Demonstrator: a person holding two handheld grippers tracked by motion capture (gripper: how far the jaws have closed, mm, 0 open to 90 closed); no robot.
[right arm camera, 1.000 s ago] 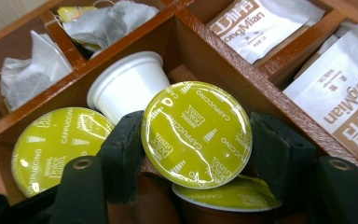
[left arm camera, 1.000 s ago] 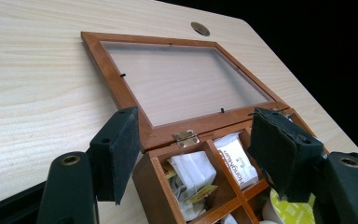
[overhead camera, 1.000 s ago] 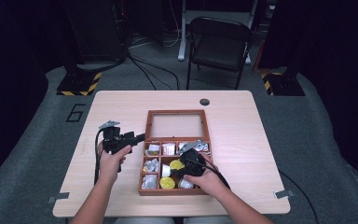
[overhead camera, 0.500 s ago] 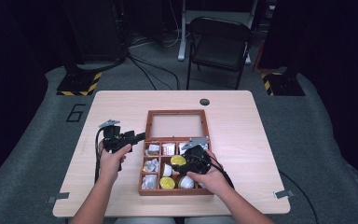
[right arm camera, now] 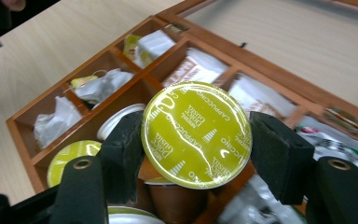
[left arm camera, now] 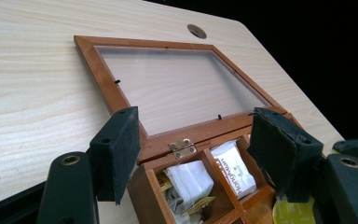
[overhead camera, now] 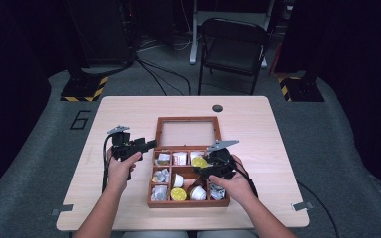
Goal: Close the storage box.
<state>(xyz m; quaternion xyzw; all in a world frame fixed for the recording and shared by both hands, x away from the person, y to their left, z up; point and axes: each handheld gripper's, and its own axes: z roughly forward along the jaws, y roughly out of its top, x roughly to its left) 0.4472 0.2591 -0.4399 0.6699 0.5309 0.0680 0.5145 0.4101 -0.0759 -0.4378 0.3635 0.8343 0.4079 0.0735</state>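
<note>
The right gripper point(overhead camera: 204, 166) now carries a brown coffee capsule with a shiny yellow-green foil lid point(right arm camera: 196, 134) above the middle of the partitioned brown wooden box point(overhead camera: 155, 176), whereas a second ago it was lower, down among the compartments nearer the person. Its two black jaws press on the capsule's sides just under the foil rim, so the capsule is held clear of the compartment floor, with another yellow-lidded capsule point(right arm camera: 70, 158) and a white-lidded one point(right arm camera: 116, 120) left below it. That suggests the pick is done and the capsule is on its way out of the box or to another compartment. The left gripper point(overhead camera: 144, 145) has not shifted: it hovers beside the box's left edge near the hinge point(left arm camera: 182, 147) of the glass-paned lid point(left arm camera: 177, 84) lying flat on the pale wooden table point(overhead camera: 129, 114), jaws apart with nothing between them. White tea sachets point(left arm camera: 189, 182) fill the compartments beneath.
</note>
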